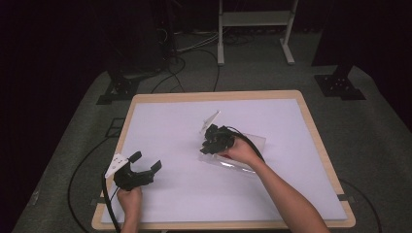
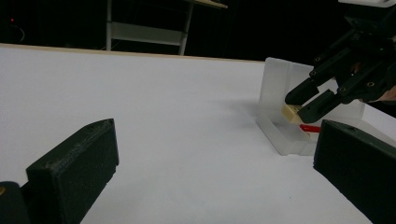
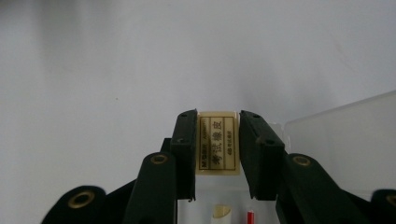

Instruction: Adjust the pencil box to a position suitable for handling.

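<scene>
My right gripper is shut on a cream eraser with a printed label, its pads pressing the two sides. In the left gripper view that gripper holds the eraser low inside a clear plastic box, just above a red stick-like item. From above, the right gripper sits at the left end of the box near the table's middle. My left gripper rests at the front left, open, with nothing between its jaws.
The white mat covers a wooden-edged table. A white item and the red one lie in the box under the eraser. The box's clear lid lies open to the right. Cables and a metal stand are on the floor behind.
</scene>
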Demonstrator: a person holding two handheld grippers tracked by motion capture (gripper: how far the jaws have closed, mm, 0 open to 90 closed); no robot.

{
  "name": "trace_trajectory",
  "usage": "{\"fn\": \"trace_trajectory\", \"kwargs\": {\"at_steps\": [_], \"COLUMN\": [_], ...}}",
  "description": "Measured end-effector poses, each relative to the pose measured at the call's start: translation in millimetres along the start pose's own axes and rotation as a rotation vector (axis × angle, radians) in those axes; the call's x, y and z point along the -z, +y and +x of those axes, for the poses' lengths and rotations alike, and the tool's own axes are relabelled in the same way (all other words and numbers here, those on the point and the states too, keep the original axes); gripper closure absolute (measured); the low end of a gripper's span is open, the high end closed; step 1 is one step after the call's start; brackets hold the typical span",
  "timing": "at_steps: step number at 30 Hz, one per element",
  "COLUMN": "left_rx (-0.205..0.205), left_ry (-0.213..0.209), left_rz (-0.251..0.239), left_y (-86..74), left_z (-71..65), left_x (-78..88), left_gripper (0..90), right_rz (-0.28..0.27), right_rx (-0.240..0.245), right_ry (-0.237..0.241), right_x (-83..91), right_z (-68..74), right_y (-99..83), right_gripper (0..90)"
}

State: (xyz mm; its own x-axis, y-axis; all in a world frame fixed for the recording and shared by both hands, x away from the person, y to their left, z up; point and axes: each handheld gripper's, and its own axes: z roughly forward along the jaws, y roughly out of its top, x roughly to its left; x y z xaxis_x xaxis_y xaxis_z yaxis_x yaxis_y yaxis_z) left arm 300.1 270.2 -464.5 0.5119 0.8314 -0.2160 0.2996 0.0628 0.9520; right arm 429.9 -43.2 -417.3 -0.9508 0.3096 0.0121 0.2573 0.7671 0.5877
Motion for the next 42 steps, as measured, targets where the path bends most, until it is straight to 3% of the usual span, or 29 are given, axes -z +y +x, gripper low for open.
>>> {"fn": "trace_trajectory", "kwargs": {"at_steps": [42], "left_rx": [0.011], "left_ry": [0.000], "left_rz": [-0.005], "left_y": [0.0], "left_z": [0.9], "left_x": [0.8], "left_gripper": [0.0], "right_rz": [0.040], "right_rx": [-0.042], "right_ry": [0.024], "right_x": [-18.6], "right_z": [-9.6], "right_y": [-10.0], "right_gripper": [67.4]}}
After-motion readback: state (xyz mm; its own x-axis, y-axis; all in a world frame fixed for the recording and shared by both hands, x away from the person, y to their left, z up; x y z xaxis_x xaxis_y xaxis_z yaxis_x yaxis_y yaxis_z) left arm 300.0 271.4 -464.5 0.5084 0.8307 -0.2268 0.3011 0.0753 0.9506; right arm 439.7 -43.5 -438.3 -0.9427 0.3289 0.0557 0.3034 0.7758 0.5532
